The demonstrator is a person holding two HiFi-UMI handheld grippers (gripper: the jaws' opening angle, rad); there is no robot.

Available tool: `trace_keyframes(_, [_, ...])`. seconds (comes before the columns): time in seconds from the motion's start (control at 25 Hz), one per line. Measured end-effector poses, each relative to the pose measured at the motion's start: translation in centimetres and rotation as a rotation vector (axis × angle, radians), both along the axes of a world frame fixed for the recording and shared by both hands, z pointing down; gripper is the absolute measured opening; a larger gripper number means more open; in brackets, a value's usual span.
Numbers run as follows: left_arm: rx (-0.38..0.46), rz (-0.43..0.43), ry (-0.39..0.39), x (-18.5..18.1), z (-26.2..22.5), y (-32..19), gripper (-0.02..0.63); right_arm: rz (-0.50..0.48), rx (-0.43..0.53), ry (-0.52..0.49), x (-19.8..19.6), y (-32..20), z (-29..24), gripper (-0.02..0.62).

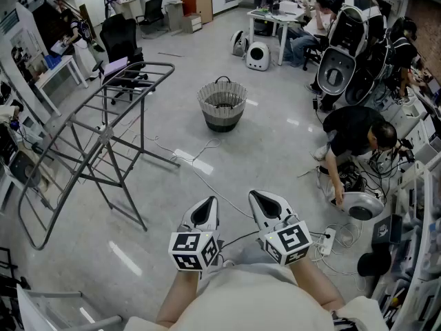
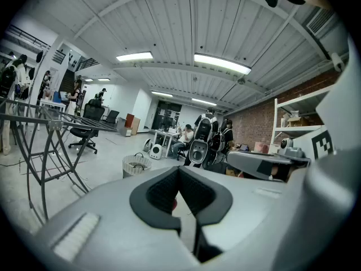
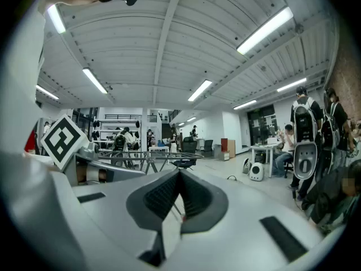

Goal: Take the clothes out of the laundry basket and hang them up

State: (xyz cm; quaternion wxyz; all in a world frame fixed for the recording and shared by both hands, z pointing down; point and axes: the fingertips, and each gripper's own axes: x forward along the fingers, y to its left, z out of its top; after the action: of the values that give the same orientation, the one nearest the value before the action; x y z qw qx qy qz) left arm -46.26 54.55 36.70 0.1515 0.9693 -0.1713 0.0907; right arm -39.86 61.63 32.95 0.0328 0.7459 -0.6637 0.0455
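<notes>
Pale wicker is forming the laundry basket (image 1: 221, 106), which is standing on the floor well ahead in the head view, with the grey drying rack (image 1: 103, 133) off to its left. What is lying inside the basket is too dark to make out. The left gripper (image 1: 205, 205) and right gripper (image 1: 264, 200) are hanging side by side close to the person's body, far from both. A white cable (image 1: 200, 158) is trailing across the floor between the grippers and the basket, and another person (image 1: 355, 133) is crouching at the right.

From the left gripper view, the jaws are sitting pressed together with nothing between them, and the basket (image 2: 136, 164) is showing small beyond them, right of the rack's legs.

From the right gripper view, the jaws are likewise sitting fully together and empty, pointing roughly toward the rack's top rails (image 3: 148, 161).

Judging from here, the task is only beginning. Walking in, a foot is likely to catch the cable. Reaching with the jaws together would only be nudging the clothes or tipping the light basket.
</notes>
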Motion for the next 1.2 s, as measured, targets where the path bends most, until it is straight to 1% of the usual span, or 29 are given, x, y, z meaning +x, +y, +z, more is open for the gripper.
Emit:
trace_keyframes(0.24, [-0.015, -0.005, 0.015, -0.7, 0.1, -0.4, 0.011, -0.007, 0.010, -0.005, -0.6, -0.4, 0.0, 0.000])
trace_keyframes(0.56, [-0.026, -0.003, 0.006, -1.2, 0.5, -0.4, 0.011, -0.002, -0.008, -0.025, -0.8, 0.0, 0.6, 0.000])
trace_keyframes(0.72, [-0.038, 0.004, 0.005, -1.7, 1.0, -0.6, 0.012, 0.020, -0.019, -0.067, -1.0, 0.1, 1.2, 0.000])
trace_keyframes(0.84, [-0.050, -0.005, 0.006, -1.4, 1.3, -1.3, 0.012, 0.010, -0.027, -0.096, -0.6, -0.1, 1.6, 0.001])
trace_keyframes(1.04, [-0.068, -0.004, -0.003, -0.7, 2.3, -2.3, 0.012, 0.011, -0.055, -0.103, 0.3, -1.2, 2.7, 0.002])
trace_keyframes(1.2, [-0.076, -0.007, -0.012, 0.8, 3.2, -4.2, 0.012, 0.007, -0.070, -0.088, 1.9, -3.1, 3.4, 0.002])
